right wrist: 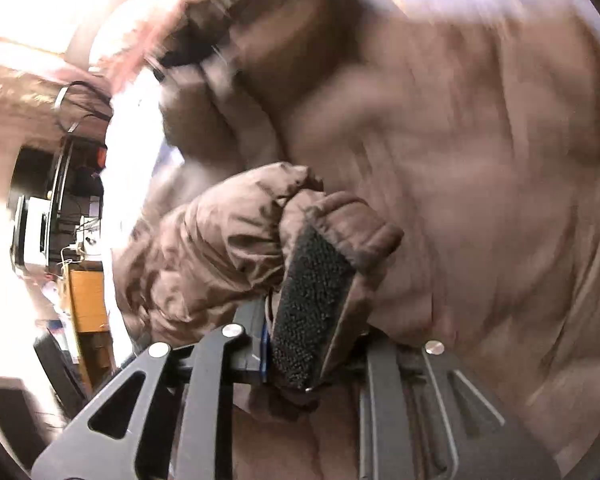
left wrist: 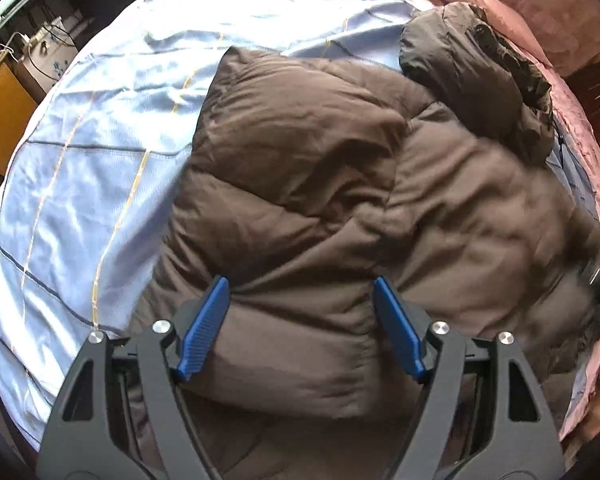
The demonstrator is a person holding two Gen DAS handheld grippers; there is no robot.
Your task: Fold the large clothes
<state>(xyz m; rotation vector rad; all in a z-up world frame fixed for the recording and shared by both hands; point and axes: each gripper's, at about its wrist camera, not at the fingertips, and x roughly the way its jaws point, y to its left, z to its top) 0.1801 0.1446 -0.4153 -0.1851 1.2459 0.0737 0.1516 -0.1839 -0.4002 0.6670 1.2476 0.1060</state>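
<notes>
The left gripper (left wrist: 300, 328) hangs over a brown puffer jacket (left wrist: 320, 200), with its two blue pads (left wrist: 204, 332) spread wide and nothing between them; the jacket lies directly in front of and under these fingers, on a light blue bedsheet (left wrist: 80, 180) which extends to the left of the tongs; one sleeve is folded across the body of the jacket, just ahead of the left pad; further ahead and to the right, the dark hood (left wrist: 480, 76) rests against a pink quilt (left wrist: 540, 20); far to the left there is a yellow wooden cabinet (left wrist: 0, 112). The right gripper (right wrist: 312, 320) is closed around the sleeve cuff (right wrist: 300, 216) of the same jacket; the cuff with its black velcro strip (right wrist: 312, 304) stands up between the fingers and hides the pads; the rest of the jacket fills the view ahead and to the right of these tongs, strongly blurred.
</notes>
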